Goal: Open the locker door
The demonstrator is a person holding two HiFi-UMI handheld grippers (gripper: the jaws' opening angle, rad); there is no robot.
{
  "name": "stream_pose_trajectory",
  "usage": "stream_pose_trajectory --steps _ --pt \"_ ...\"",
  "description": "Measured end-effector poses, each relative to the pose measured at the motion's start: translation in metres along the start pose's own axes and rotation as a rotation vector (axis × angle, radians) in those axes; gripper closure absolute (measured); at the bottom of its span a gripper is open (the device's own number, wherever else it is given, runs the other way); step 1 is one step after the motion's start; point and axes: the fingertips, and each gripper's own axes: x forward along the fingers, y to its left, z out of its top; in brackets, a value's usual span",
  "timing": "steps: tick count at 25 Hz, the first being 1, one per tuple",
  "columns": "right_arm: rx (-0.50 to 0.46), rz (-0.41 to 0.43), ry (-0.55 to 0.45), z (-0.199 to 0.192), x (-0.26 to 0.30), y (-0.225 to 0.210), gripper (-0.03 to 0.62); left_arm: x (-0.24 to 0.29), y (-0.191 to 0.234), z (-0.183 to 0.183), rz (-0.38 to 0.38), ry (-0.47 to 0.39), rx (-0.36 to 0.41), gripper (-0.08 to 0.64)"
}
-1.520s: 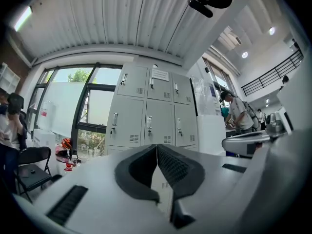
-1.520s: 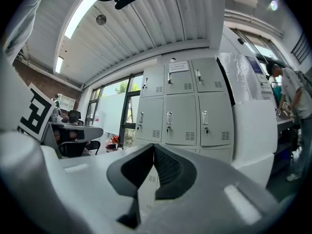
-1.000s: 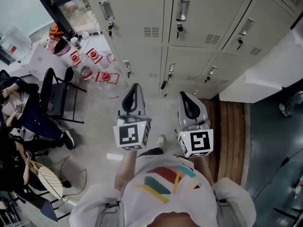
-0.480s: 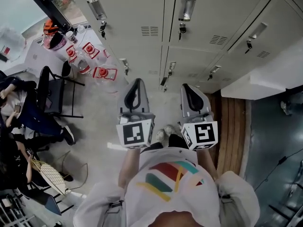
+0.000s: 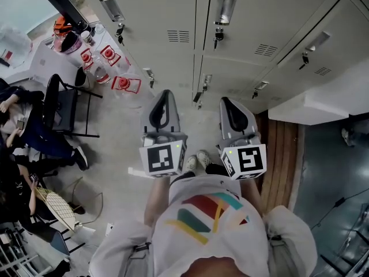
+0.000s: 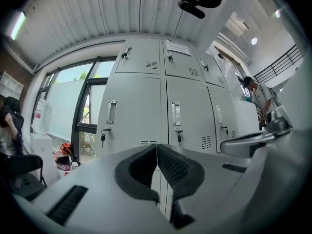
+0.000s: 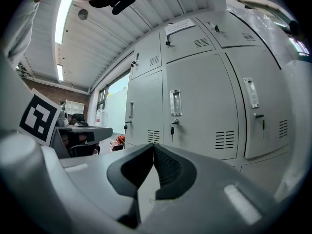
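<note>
2 grippers side by side: the left gripper (image 5: 164, 94) has its fingers (image 6: 175, 165) pressed together, empty, and the right gripper (image 5: 226, 101) matches. Straight ahead, untouched by either, stand the pale grey metal locker doors (image 5: 248, 16), all closed.

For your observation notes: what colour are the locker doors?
The locker doors are pale grey, clearest in the right gripper view.

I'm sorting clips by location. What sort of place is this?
Probably a locker area in a shared workroom: a bank of grey metal lockers, keys hanging in their locks, plus bottles and a black chair nearby.
</note>
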Motion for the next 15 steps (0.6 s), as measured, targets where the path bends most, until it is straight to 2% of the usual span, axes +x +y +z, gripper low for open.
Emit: stream_pose_trajectory --steps 6,10,15 --pt "0.001 0.018 -0.022 0.004 0.006 -0.009 0.588 0.008 -0.005 -0.001 0.006 0.016 0.029 0.545" --pt "0.02 0.021 -0.027 0.004 0.012 -0.01 0.588 0.013 -0.003 0.008 0.011 -0.039 0.044 0.545" --pt "0.012 0.073 -0.039 0.007 0.028 -0.002 0.588 0.016 0.006 0.007 0.028 -0.015 0.049 0.545"
